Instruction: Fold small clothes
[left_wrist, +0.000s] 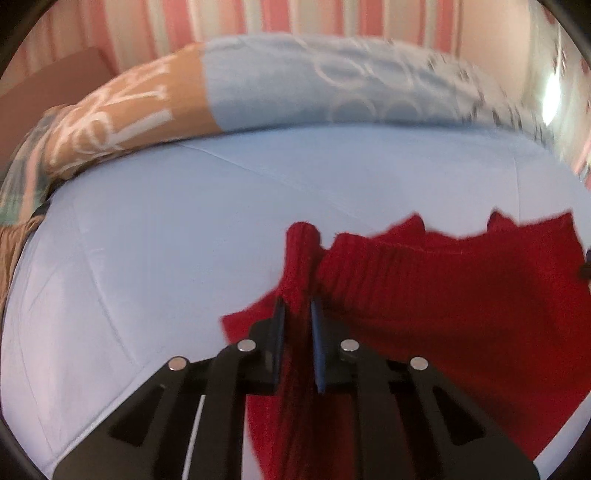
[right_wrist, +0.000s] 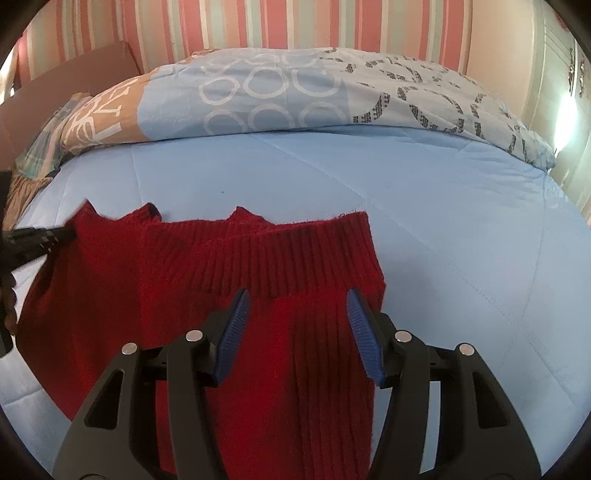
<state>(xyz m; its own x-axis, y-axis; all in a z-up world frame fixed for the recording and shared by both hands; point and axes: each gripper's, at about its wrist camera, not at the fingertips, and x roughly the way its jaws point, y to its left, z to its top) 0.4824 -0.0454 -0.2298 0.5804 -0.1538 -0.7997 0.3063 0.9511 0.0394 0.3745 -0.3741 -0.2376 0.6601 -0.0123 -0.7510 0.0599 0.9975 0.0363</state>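
A red ribbed knit garment (right_wrist: 207, 266) lies on the light blue bed cover (right_wrist: 424, 206). My left gripper (left_wrist: 298, 306) is shut on a bunched fold of the red garment (left_wrist: 443, 295), which rises between its blue pads. The left gripper's tip also shows at the garment's left edge in the right wrist view (right_wrist: 55, 234). My right gripper (right_wrist: 295, 299) is open, its blue pads (right_wrist: 364, 332) spread over the garment's ribbed right part, holding nothing.
A rolled duvet (right_wrist: 295, 92) in blue, tan and grey print lies across the far side of the bed. A pink-striped wall (right_wrist: 258, 26) stands behind it. Plaid and tan fabric (right_wrist: 37, 155) sits at the far left bed edge.
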